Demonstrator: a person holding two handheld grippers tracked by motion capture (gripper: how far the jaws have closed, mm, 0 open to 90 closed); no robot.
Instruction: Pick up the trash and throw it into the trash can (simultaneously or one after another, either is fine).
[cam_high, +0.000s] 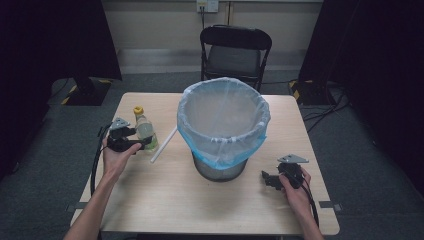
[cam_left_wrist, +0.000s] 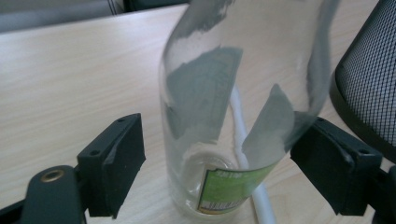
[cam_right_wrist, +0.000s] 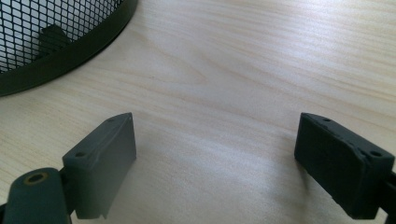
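Observation:
A clear plastic bottle (cam_high: 144, 129) with a yellow cap and a green label stands on the left of the wooden table (cam_high: 200, 200). My left gripper (cam_high: 144, 143) reaches in from the left with its jaws either side of the bottle's lower body. In the left gripper view the bottle (cam_left_wrist: 210, 116) sits between the jaws of that gripper (cam_left_wrist: 224, 135): the left pad stands apart from it and the right pad is at its label edge. My right gripper (cam_high: 268, 179) rests near the table's right front, open over bare wood (cam_right_wrist: 215, 135).
A black mesh bin (cam_high: 220, 170) lined with a translucent bag with a blue hem stands at the table's middle; its mesh (cam_left_wrist: 369, 93) (cam_right_wrist: 46, 32) is close to both grippers. A white stick (cam_high: 164, 145) (cam_left_wrist: 264, 205) lies between bottle and bin. A black chair (cam_high: 235, 50) stands behind the table.

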